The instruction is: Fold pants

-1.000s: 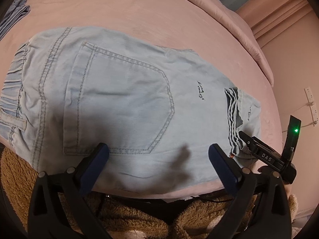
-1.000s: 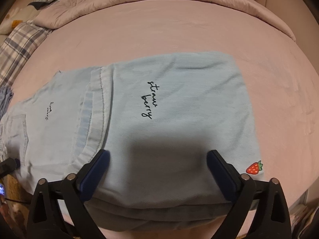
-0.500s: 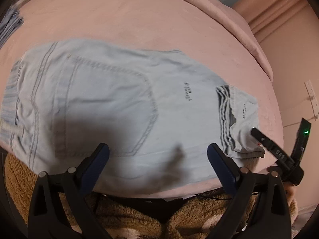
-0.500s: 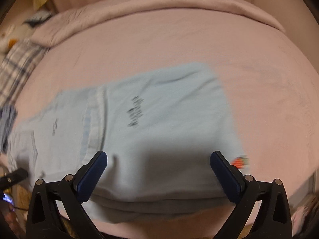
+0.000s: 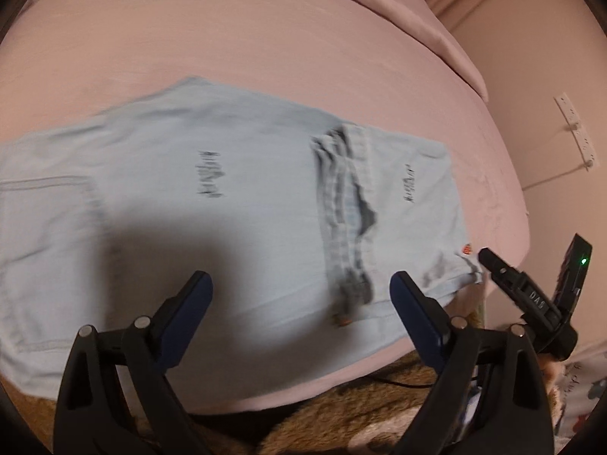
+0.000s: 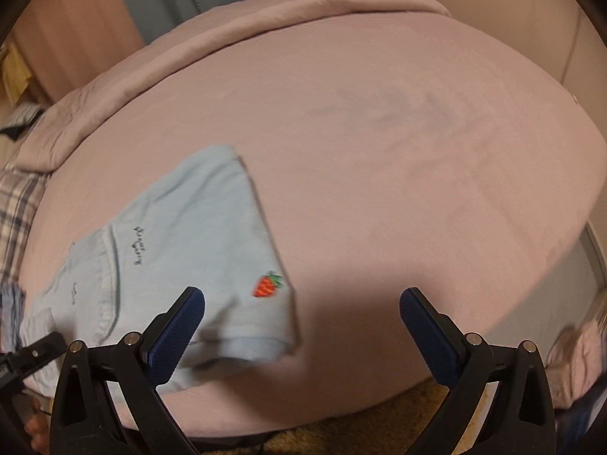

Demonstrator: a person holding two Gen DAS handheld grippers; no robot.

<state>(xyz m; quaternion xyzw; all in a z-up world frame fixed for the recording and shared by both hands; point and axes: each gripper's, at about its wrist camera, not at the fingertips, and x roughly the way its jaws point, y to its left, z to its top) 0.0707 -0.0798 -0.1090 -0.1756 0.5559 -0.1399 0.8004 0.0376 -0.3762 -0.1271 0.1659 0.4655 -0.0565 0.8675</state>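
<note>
Light blue denim pants lie folded flat on the pink bed, with the leg ends laid over the upper part. In the right wrist view the pants sit at the lower left, with a red strawberry patch near the corner. My left gripper is open and empty above the pants' near edge. My right gripper is open and empty, its left finger over the pants' corner and its right finger over bare sheet. The right gripper's tip shows at the pants' right corner in the left wrist view.
The pink bed sheet spreads wide to the right and behind the pants. A folded pink duvet lies along the far edge. Plaid fabric lies at the far left. A brown fuzzy rug is below the bed's near edge.
Both grippers have swung to the right. The pants have slid left in both views, and the pocket end has left the left wrist view. Both grippers stay open.
</note>
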